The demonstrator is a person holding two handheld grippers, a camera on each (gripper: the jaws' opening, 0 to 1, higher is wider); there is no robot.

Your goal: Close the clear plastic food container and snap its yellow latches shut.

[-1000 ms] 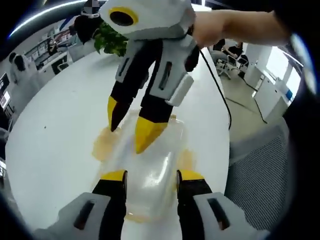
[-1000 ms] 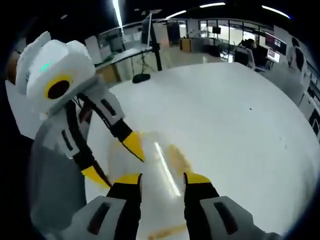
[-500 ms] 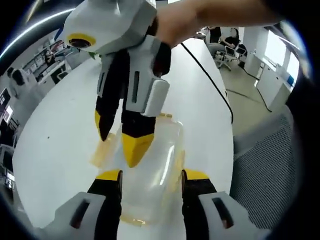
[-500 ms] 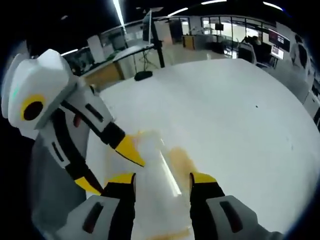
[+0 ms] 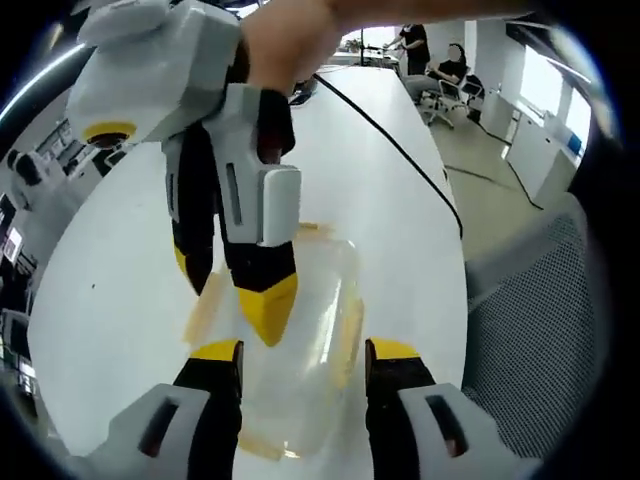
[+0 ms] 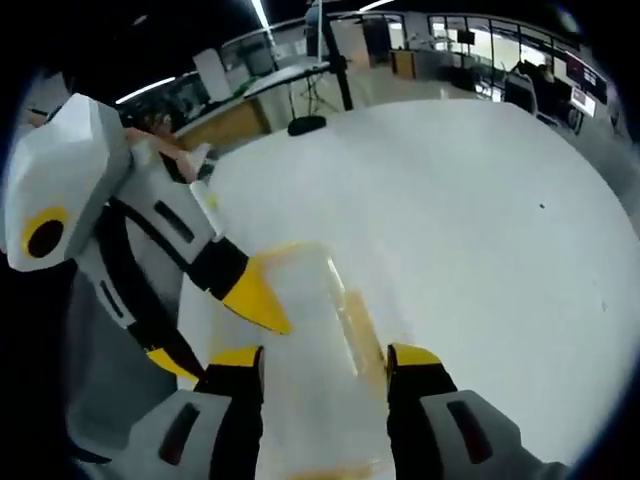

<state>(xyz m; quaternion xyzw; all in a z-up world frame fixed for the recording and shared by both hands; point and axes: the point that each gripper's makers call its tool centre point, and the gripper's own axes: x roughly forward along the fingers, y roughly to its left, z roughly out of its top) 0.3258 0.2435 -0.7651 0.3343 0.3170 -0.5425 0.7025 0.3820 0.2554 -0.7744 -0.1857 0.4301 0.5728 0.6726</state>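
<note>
The white table [image 5: 120,270] spreads across the middle of the left gripper view and across the centre and right of the right gripper view [image 6: 480,220]. At the right edge of the left gripper view stands a grey mesh chair [image 5: 530,330], and a black cable [image 5: 400,150] runs over the table from the upper centre toward the right.

The clear plastic food container [image 5: 300,340] lies on the table at lower centre of the left gripper view, lid on top, and at lower centre of the right gripper view [image 6: 310,350]. The left tongs [image 5: 300,360] are spread apart, their yellow tips on either side of the container's near end; whether they touch it cannot be told. The right tongs [image 6: 325,365] are likewise parted, straddling the container.

In the left gripper view the right tongs come down from the upper left, held by a hand [image 5: 290,40], one yellow tip on the lid.

Pale yellow latches [image 5: 350,330] lie along the container's sides; another latch [image 6: 355,325] shows in the right gripper view.
</note>
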